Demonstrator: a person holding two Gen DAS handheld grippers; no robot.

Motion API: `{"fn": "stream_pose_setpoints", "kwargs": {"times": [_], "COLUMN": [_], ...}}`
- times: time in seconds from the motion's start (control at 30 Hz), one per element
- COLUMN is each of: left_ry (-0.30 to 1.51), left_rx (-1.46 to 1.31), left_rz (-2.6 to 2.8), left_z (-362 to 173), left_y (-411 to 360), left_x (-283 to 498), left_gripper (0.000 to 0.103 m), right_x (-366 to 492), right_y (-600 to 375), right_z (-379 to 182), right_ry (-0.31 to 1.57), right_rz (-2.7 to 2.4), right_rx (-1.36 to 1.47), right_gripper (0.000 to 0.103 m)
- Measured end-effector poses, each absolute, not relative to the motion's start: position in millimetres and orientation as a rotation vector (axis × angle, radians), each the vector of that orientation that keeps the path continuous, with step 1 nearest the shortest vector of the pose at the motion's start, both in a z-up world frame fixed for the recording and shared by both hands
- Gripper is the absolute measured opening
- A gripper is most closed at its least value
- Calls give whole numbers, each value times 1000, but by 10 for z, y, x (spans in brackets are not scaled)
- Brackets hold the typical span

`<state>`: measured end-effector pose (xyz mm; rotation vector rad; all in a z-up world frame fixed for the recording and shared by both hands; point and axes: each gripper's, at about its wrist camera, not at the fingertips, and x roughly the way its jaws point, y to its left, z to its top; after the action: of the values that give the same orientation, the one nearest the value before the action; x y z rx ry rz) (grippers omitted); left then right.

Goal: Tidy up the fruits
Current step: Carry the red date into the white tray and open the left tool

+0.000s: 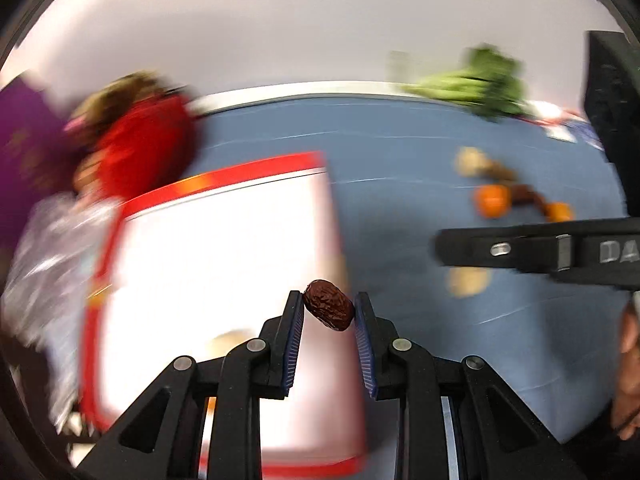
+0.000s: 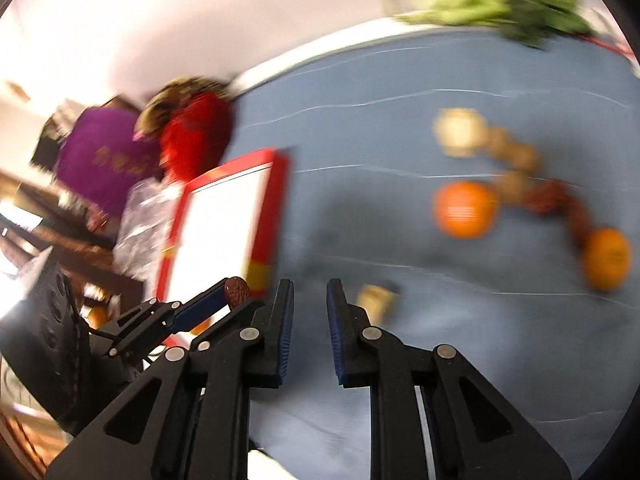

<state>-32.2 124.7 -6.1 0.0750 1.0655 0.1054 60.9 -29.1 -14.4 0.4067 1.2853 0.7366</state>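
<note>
Your left gripper (image 1: 329, 307) pinches a wrinkled dark red date (image 1: 329, 305) between its blue pads, held above the right edge of the red-rimmed white tray (image 1: 208, 264)

Your right gripper (image 2: 310, 312) stands with its jaws narrowly apart and nothing between them, over the blue tablecloth (image 2: 360, 220); beyond and to its right, well apart from it, lie two oranges (image 2: 466, 209), a few more dark dates (image 2: 548, 198) and some pale round fruits (image 2: 460, 132), all blurred. From the right wrist view you see the date at the tip of the left gripper, just beside the tray's near corner. Green leafy vegetables (image 1: 476, 84) lie at the far edge of the cloth, and a small tan item (image 2: 374, 300) sits just beyond the right gripper's fingertips
</note>
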Motion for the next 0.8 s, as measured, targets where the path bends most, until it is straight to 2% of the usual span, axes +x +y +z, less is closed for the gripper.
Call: {"fn": "stream_pose_setpoints", "kwargs": {"times": [0.23, 0.43, 0.67, 0.8], "left_ry": [1080, 1033, 1027, 1024], "left_rx": [-56, -48, -6, -8], "left_rz": [266, 218, 168, 169], "left_z": [-67, 52, 78, 74], "left_y": [2104, 1852, 1632, 1627], "left_x": [-577, -509, -457, -459], "left_gripper": [26, 26, 26, 26], "right_x": [426, 613, 610, 653], "right_y": [137, -524, -366, -417], "right_z": [-77, -134, -388, -396], "right_ry": [1250, 1341, 1441, 1426], "right_rz": [751, 498, 458, 391], "right_rx": [255, 245, 205, 217], "right_gripper": [16, 16, 16, 16]}}
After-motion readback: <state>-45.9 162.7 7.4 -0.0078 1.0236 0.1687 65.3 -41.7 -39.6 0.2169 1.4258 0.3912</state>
